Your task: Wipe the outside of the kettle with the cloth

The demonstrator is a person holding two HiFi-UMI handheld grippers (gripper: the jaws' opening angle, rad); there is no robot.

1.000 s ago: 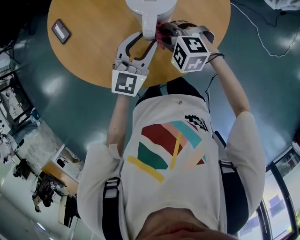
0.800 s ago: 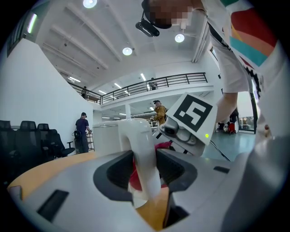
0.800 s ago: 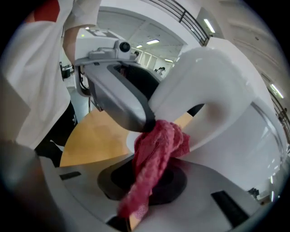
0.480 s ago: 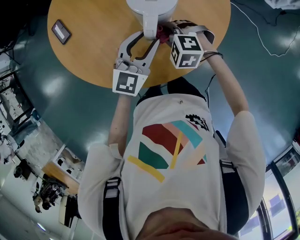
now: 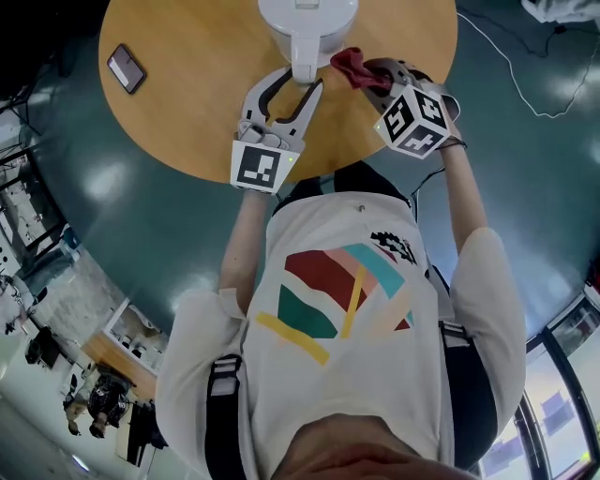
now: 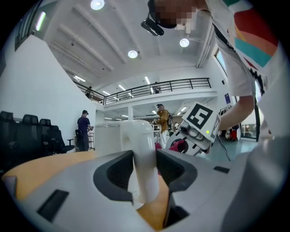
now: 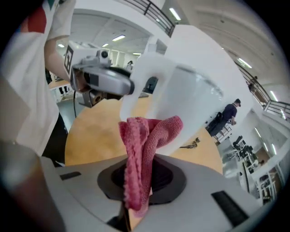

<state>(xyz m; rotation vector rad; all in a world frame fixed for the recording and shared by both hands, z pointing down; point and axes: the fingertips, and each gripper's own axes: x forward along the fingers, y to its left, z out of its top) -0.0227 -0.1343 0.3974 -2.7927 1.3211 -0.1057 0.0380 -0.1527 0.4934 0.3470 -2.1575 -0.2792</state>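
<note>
The white kettle (image 5: 307, 19) stands on the round wooden table (image 5: 187, 112) at the top of the head view. My left gripper (image 5: 292, 82) is shut on its handle (image 6: 142, 167), which stands upright between the two pads. My right gripper (image 5: 370, 73) is to the right of the handle, shut on a red cloth (image 5: 352, 64). In the right gripper view the cloth (image 7: 145, 154) sticks up folded from the jaws, its tip just in front of the kettle's white wall (image 7: 195, 99). Whether the cloth touches the wall is unclear.
A dark phone (image 5: 127, 67) lies on the table's left side. A small bunch of keys (image 7: 190, 145) lies on the table beyond the kettle. A white cable (image 5: 525, 66) runs over the teal floor at the right. The person's body fills the lower head view.
My right gripper has moved to the right with the cloth, away from the handle, and has rolled. My left gripper has kept its hold on the handle.
</note>
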